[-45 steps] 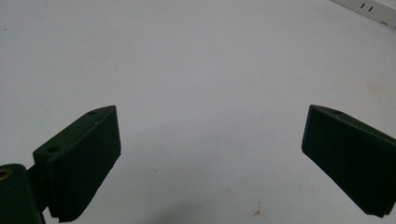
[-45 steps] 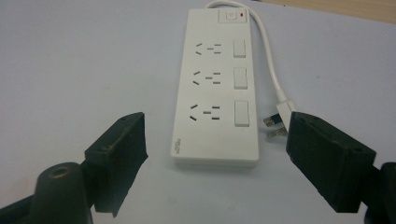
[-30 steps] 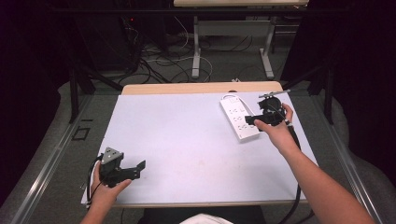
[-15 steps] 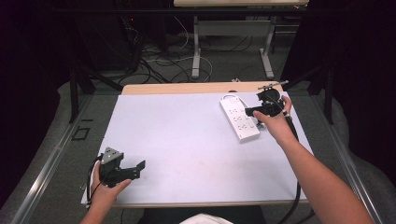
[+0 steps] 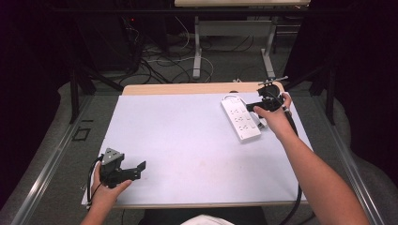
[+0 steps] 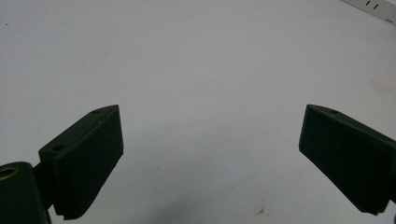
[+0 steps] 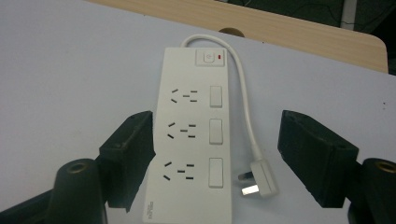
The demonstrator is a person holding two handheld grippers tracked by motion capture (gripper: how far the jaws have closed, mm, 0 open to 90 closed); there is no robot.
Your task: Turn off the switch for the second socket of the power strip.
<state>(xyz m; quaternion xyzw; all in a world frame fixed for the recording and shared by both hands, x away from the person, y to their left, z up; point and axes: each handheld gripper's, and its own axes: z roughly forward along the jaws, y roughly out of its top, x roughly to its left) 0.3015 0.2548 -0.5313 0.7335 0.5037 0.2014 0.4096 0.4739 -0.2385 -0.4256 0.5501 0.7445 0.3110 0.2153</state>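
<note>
Right gripper view: jaws wide over power strip [image 7: 191,140] | left jaws wide, empty

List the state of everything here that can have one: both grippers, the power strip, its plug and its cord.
left gripper: open, jaws wide apart, nothing between them.
right gripper: open, jaws either side of the strip.
power strip: lying flat, sockets up, all three sockets vacant.
plug: unplugged, on the table beside the strip, prongs toward it.
cord: attached at the strip's switch end, curving down along its side to the plug.

small print on the power strip [image 7: 191,140] is unreadable
</note>
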